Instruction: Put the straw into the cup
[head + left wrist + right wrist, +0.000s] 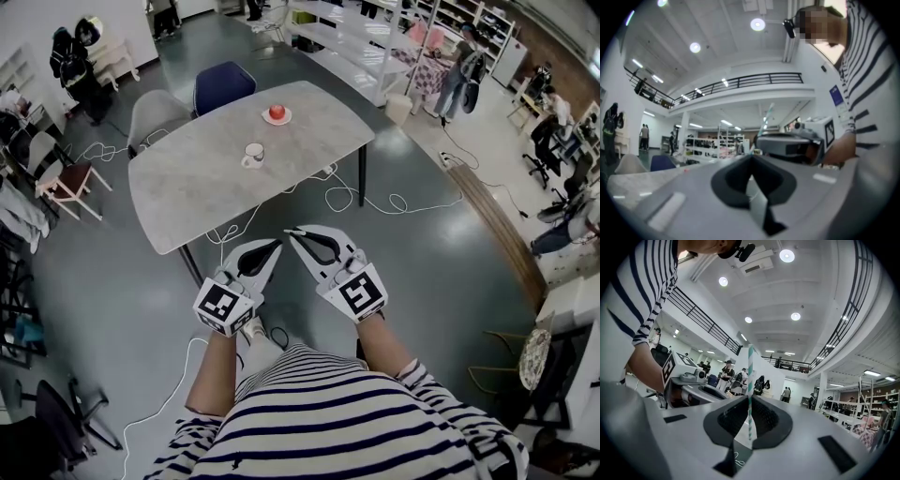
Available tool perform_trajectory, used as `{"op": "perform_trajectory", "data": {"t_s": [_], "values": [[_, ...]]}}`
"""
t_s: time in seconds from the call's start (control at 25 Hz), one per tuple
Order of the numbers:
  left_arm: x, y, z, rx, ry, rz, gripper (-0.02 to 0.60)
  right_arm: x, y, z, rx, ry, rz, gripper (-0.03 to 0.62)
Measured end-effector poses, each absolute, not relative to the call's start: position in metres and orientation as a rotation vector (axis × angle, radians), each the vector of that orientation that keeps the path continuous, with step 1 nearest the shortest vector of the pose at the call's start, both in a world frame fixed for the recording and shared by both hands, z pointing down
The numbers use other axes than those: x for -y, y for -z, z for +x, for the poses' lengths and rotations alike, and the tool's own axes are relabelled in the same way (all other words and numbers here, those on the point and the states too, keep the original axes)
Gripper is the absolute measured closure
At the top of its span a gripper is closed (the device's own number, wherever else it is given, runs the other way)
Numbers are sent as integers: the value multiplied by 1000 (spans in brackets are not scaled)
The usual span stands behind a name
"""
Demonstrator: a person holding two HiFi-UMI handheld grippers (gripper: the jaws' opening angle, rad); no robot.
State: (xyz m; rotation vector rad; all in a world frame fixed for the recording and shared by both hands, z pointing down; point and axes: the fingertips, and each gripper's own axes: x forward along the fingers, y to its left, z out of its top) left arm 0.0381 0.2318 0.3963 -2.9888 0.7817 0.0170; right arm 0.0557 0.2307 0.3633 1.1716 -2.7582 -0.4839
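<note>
A white cup (253, 155) stands near the middle of the grey table (197, 192), well ahead of both grippers. My right gripper (291, 232) (750, 397) is shut on a green-and-white striped straw (750, 371), which sticks up out past its jaw tips. From the left gripper view the straw (768, 115) shows above the right gripper. My left gripper (277, 244) (751, 157) is shut with nothing in it. Both are held side by side in the air over the floor, short of the table's near edge, tips almost meeting.
A red fruit on a small plate (277, 114) sits at the table's far side. A blue chair (223, 86) and a grey chair (155, 112) stand behind the table. White cables (366, 199) trail over the floor. White shelving (347, 37) and people are farther back.
</note>
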Motion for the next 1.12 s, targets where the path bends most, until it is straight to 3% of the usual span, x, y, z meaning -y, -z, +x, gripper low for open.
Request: {"op": "perform_trajectory", "data": {"t_s": [1.12], "values": [[-185,-414,2,-842,-9,-3007,575,-185,-367,32,2749,463,1197,569]]}}
